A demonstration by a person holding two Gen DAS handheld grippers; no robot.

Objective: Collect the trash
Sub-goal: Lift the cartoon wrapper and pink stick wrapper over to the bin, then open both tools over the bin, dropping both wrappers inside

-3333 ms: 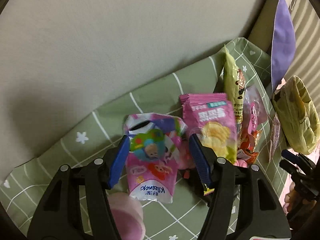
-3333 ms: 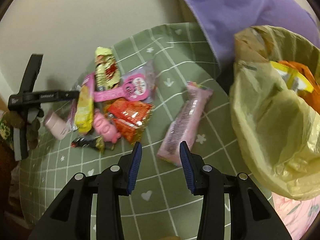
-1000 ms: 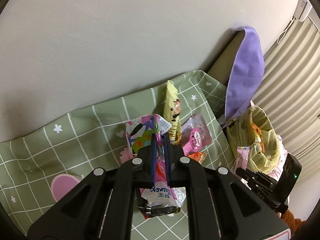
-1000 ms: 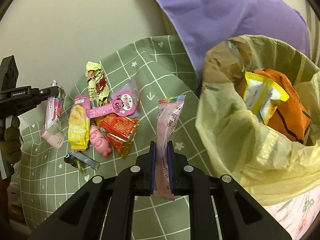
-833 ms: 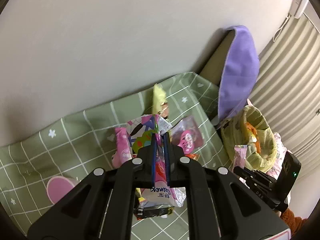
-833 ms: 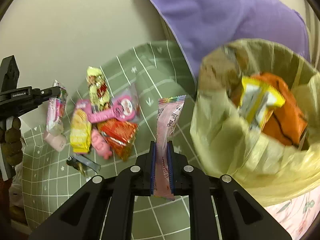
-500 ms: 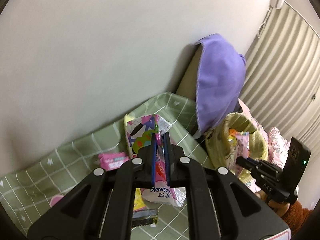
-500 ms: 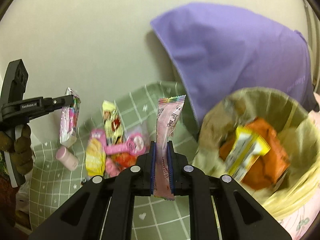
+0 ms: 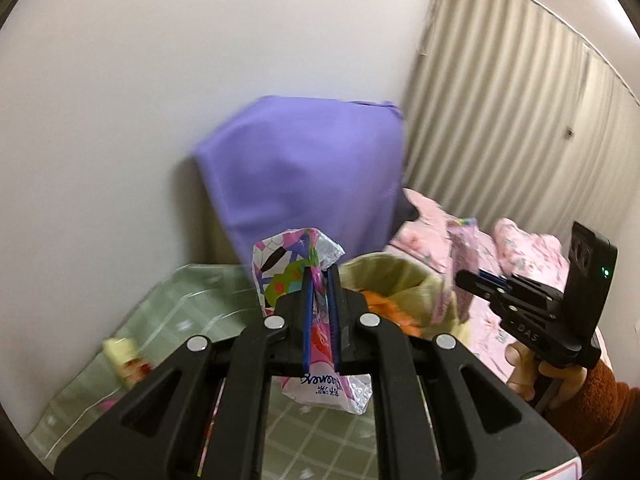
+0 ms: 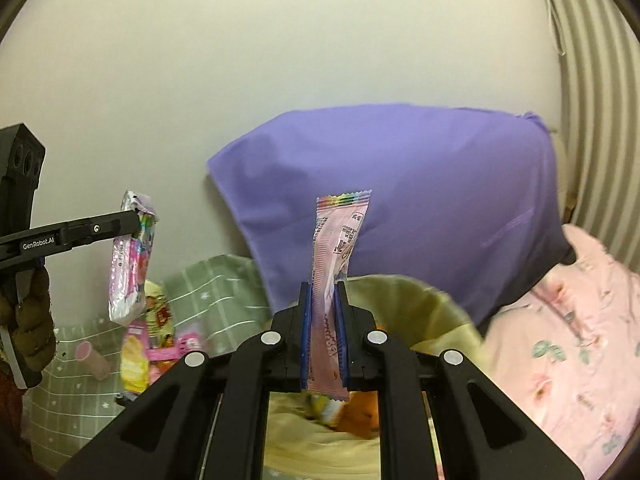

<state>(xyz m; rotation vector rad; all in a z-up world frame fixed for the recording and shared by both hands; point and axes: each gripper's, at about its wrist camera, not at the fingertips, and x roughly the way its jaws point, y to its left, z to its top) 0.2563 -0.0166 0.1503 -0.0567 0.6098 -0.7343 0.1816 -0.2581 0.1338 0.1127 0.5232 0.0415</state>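
your left gripper (image 9: 320,280) clamped the tissue pack (image 9: 298,268), your right gripper (image 10: 323,296) the pink wrapper (image 10: 338,240); yellow trash bag (image 10: 420,300) sat below, purple pillow (image 10: 400,200) behind.

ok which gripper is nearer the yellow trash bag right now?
Right. The right gripper holds its pink wrapper over the yellow trash bag; the left gripper, shut on the tissue pack, is short of its rim.

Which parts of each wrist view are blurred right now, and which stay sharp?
Left wrist view: the green mat and curtain are smeared, while the left tool and its tissue pack stay sharp. Right wrist view: the yellow bag rim is smeared, and the pink wrapper in the right tool is crisp.
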